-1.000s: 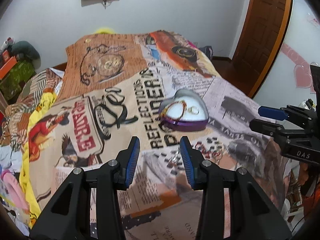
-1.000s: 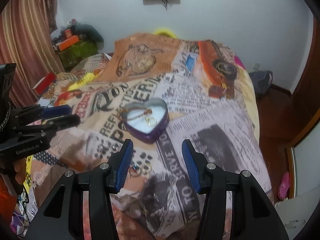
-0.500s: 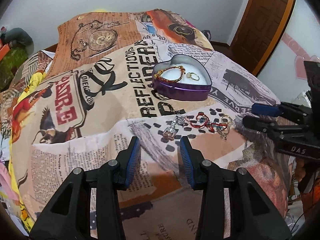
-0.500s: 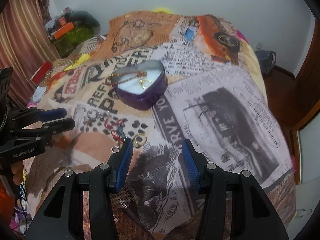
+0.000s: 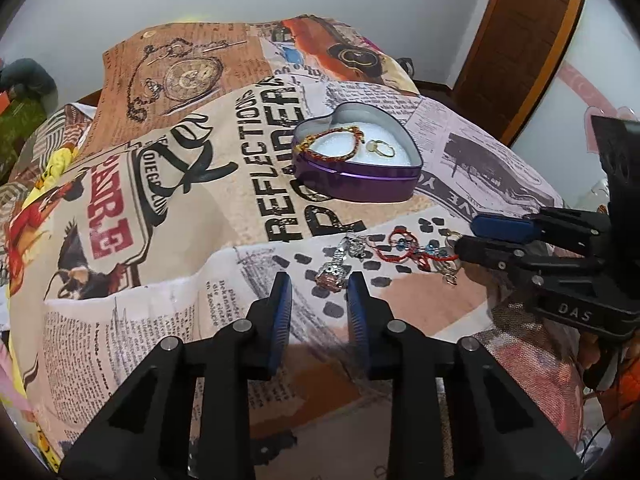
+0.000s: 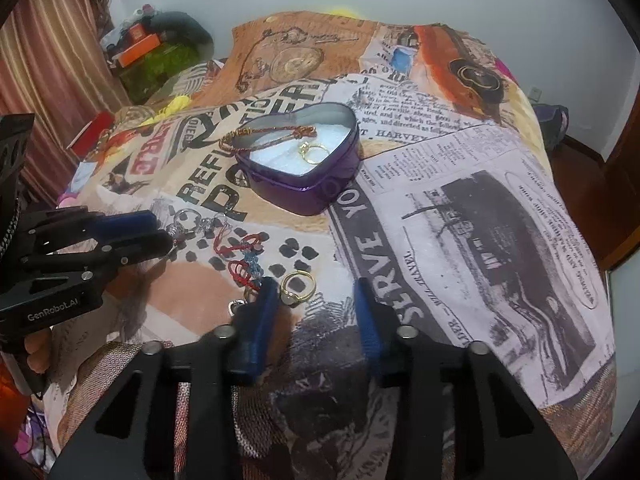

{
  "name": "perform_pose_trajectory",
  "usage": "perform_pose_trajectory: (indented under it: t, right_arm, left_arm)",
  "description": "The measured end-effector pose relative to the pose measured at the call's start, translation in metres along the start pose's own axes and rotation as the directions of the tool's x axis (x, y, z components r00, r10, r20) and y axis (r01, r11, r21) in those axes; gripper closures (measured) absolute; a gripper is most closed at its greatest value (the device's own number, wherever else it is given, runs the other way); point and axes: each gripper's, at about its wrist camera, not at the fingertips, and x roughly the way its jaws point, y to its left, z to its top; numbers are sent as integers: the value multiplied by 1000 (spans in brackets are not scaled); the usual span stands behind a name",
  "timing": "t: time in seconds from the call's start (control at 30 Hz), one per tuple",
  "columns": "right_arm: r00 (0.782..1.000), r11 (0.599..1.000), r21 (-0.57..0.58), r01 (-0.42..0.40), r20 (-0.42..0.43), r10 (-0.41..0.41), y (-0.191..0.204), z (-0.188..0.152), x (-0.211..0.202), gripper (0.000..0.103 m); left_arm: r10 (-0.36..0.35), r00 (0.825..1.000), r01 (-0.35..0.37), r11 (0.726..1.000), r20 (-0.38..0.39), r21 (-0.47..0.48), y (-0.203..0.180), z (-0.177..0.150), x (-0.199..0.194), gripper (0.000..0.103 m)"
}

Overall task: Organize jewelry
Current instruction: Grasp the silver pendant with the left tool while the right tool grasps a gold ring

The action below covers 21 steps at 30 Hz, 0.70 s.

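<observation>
A purple heart-shaped tin sits open on the bed and holds a gold-red bracelet and a gold ring. Loose jewelry lies in front of it: a silver charm piece, a red cord bracelet with blue beads, and a gold ring. My left gripper is open just short of the silver piece. My right gripper is open, its left finger beside the gold ring; it also shows in the left wrist view.
The bed is covered by a newspaper-print blanket. A wooden door stands at the right, a curtain and cluttered boxes at the left. The blanket drops off at the near edge.
Both grippers moved forward and down toward the loose jewelry. The tin and jewelry look nearer. Both stay open and empty.
</observation>
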Motion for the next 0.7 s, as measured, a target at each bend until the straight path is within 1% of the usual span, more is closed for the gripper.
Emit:
perform_pose_trajectory:
  t: [0.17,0.23,0.33,0.4,0.5,0.7]
  right_arm:
    - [1000,1000,8,-16,6,16,-1,1,1,76]
    - [1000,1000,-5,-15,8,15,1,0,2,80]
    - [1000,1000,-17,-1,6,1,2,0,6,86]
    - [1000,1000,-18,-2,5,3,1,0,7,86]
    - [1000,1000,-15,-8,11,8,0,0,6,86]
    - [1000,1000,1,-8,14,8,-2,0,3,86]
  left_arm:
    - [-2,1000,2,1000,-1,24,-5,2,5,74]
    - [-3,1000,3,1000,0,25,-6,3,6,75]
    - [-4,1000,4,1000,0,23,-6,3,9,80]
    - [-6,1000,6,1000,2,21,-6,2,9,81]
    - [-5,1000,5,1000,2,20,-6,3,10,88]
    - [4,1000,-4,1000,12,17,-6,2,7,88]
